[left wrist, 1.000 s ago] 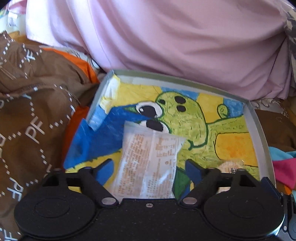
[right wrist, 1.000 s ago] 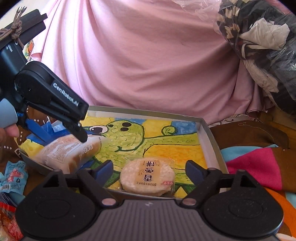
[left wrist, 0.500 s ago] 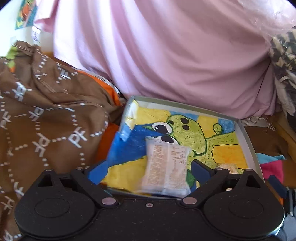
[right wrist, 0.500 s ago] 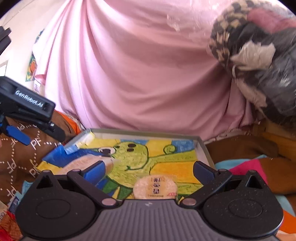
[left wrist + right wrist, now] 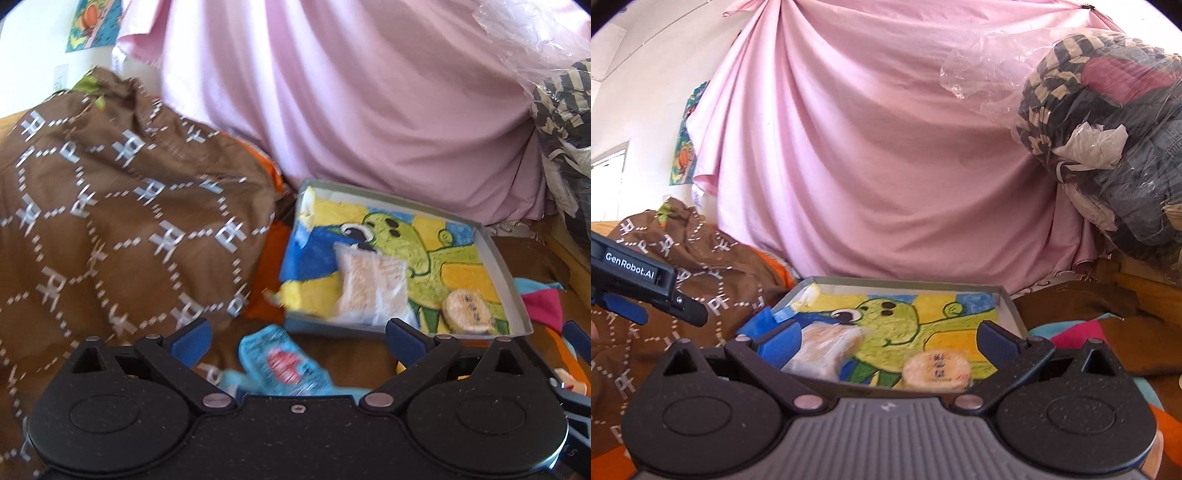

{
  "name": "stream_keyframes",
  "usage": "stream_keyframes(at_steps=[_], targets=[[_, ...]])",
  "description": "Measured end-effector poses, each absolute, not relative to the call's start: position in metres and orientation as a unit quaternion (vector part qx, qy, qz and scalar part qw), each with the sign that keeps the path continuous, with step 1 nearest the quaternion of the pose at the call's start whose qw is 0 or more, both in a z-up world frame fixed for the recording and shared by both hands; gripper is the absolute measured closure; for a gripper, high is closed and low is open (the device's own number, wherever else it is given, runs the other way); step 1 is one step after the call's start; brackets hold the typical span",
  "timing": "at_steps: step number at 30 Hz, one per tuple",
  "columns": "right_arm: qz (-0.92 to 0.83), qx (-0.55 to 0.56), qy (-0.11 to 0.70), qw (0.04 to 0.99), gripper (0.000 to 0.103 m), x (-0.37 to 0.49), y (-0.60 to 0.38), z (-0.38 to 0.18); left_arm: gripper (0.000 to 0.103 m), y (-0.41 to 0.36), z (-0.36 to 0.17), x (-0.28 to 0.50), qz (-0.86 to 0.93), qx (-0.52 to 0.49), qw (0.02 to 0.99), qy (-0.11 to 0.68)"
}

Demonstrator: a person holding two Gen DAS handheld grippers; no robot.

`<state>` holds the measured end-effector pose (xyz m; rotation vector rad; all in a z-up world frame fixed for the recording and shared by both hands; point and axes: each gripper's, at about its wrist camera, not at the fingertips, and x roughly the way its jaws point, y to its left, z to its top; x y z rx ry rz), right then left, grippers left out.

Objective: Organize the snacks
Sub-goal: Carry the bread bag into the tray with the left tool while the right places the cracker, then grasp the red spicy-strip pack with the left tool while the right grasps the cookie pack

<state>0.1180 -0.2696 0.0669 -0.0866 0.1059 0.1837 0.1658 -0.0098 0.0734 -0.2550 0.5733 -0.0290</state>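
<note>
A shallow grey tray (image 5: 502, 266) (image 5: 1010, 304) lined with a green cartoon drawing lies on the bed. In it rest a clear-wrapped bread packet (image 5: 369, 286) (image 5: 823, 345) and a round wrapped biscuit (image 5: 467, 308) (image 5: 936, 369). A blue snack packet (image 5: 282, 363) lies on the bedding just in front of the tray, between my left fingers. My left gripper (image 5: 297, 336) is open and empty, held back from the tray. My right gripper (image 5: 888, 336) is also open and empty, hovering near the tray's front edge. The left gripper's body (image 5: 639, 278) shows at the left of the right wrist view.
A brown patterned quilt (image 5: 110, 221) is heaped left of the tray. A pink sheet (image 5: 868, 166) hangs behind. A plastic bag of clothes (image 5: 1108, 140) bulges at the right. Pink and blue fabric (image 5: 543, 306) lies right of the tray.
Both grippers have drawn back and up from the tray. The bread packet, earlier between my left fingers, now lies free in the tray. The blue packet has come into view.
</note>
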Motion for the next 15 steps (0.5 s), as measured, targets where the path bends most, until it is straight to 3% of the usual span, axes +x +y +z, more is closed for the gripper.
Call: stream_keyframes(at_steps=[15], targets=[[0.153, -0.073, 0.177, 0.970, 0.000, 0.072, -0.225, 0.033, 0.002, 0.028, 0.039, 0.113, -0.027, -0.052, 0.947, 0.315]])
